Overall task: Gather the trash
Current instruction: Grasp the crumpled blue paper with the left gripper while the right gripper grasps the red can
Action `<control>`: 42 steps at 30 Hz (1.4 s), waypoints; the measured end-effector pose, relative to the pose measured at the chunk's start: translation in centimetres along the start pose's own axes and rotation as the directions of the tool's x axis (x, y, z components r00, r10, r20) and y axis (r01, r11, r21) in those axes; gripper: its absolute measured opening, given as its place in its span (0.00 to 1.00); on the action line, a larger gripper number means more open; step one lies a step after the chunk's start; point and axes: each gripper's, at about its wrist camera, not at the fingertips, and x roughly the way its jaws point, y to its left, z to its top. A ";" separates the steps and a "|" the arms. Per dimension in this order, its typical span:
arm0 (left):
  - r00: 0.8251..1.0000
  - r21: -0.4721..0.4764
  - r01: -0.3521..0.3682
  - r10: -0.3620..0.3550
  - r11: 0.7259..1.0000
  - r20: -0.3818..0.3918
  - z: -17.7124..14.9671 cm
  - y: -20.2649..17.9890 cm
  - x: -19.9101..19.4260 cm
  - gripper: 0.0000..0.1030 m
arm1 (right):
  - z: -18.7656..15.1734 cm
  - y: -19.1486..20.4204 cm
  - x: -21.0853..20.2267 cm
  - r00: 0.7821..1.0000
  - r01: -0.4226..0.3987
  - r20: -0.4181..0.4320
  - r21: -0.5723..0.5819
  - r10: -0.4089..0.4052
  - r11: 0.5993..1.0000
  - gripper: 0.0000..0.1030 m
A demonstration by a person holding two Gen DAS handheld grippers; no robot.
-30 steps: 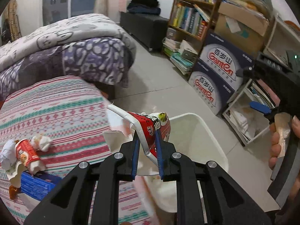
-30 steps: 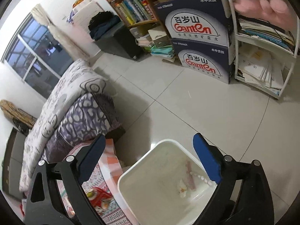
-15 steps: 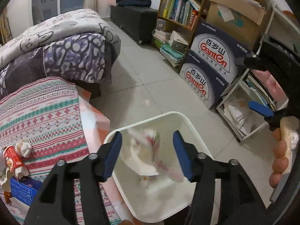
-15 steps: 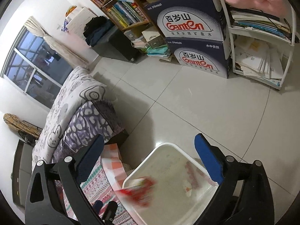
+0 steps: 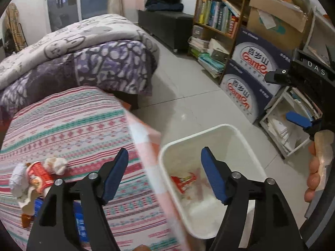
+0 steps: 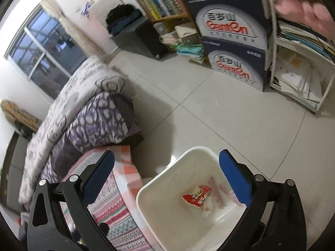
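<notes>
A white bin stands on the floor beside the table; it also shows in the right wrist view. A red snack wrapper lies inside it, also seen in the right wrist view. My left gripper is open and empty above the table edge and bin. My right gripper is open and empty over the bin. More trash lies on the table at the left: a red cup, crumpled tissues and a blue box.
The table has a striped patterned cloth. A sofa with a purple blanket stands behind it. Stacked water cartons, a bookshelf and a white paper rack line the right side of the tiled floor.
My left gripper opened and dropped the red wrapper into the bin, then swung left toward the table. The right gripper stayed open above the bin.
</notes>
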 end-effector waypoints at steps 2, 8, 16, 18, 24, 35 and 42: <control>0.999 0.001 -0.033 0.033 0.999 -0.001 -0.4 1.3 -0.2 0.73 | -0.7 1.3 0.5 1.000 0.002 -0.017 -0.039 -0.002 0.999 0.93; 0.991 -0.025 -0.134 0.134 0.991 -0.014 -1.9 5.9 -0.7 0.76 | -2.8 4.7 1.6 0.999 0.016 -0.042 -0.144 -0.022 0.989 0.93; 0.962 -0.133 -0.270 0.262 0.954 -0.075 -2.6 13.5 -1.6 0.77 | -6.2 8.6 4.2 0.990 -0.019 -0.138 -0.221 -0.012 0.975 0.93; 0.954 -0.170 -0.299 0.288 0.939 -0.089 -2.6 15.5 -2.0 0.77 | -7.0 9.7 4.7 0.987 -0.033 -0.161 -0.239 -0.006 0.971 0.93; 0.939 -0.312 -0.340 0.304 0.887 -0.157 -3.2 22.2 -2.8 0.77 | -9.7 13.0 6.0 0.976 -0.071 -0.218 -0.323 -0.001 0.944 0.93; 0.926 -0.416 -0.339 0.222 0.843 -0.305 -6.6 30.1 -2.4 0.77 | -14.8 18.5 7.9 0.938 -0.193 -0.344 -0.446 0.031 0.874 0.93; 0.949 -0.508 -0.254 0.111 0.823 -0.294 -7.8 32.5 -1.0 0.57 | -18.7 21.7 9.8 0.888 -0.296 -0.457 -0.478 0.053 0.827 0.93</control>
